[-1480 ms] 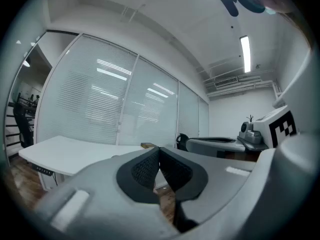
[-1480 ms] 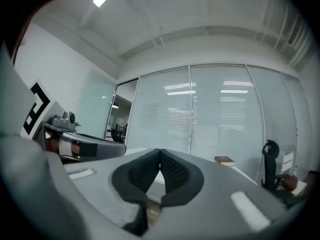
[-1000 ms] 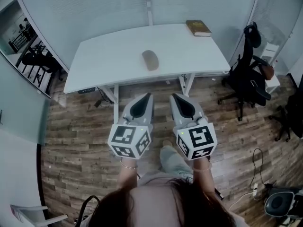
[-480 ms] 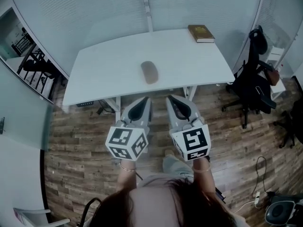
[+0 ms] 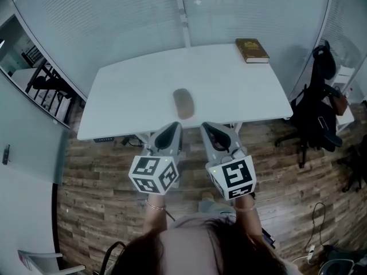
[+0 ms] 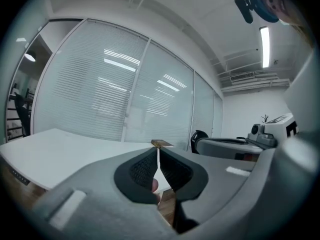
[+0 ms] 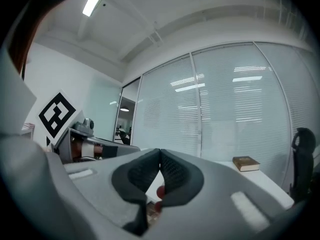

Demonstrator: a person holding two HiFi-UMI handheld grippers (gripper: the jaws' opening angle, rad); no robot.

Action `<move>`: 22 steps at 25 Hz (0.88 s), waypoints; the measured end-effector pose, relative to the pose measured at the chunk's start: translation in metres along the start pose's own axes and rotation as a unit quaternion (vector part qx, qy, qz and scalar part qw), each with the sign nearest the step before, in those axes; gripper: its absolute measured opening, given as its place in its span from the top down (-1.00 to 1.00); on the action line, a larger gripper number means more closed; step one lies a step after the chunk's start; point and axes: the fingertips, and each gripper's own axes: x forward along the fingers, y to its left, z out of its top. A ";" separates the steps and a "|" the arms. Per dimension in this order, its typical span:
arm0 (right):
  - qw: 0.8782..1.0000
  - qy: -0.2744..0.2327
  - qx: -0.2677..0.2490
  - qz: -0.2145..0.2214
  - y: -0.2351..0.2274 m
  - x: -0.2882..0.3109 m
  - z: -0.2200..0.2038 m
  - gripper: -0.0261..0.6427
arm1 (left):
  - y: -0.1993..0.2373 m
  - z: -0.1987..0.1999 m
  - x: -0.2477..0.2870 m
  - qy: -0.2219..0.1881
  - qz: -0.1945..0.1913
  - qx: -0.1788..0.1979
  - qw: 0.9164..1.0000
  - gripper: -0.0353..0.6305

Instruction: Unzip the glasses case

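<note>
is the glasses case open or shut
Shut: the glasses case lies flat on the table as one closed oval, no lid lifted. The zip itself is too small to make out.

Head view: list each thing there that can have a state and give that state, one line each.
glasses case: closed, lying on the white table, nothing touching it; zip too small to see.
book: closed, flat at the table's far right corner.
left claw: shut, empty, by the table's near edge, apart from the case.
right claw: shut, empty, beside the left one.
</note>
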 end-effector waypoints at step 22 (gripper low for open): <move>0.998 0.036 0.028 0.036 -0.058 0.060 -0.045 0.91 | 0.053 -0.029 0.061 0.050 0.074 -0.050 0.995 0.58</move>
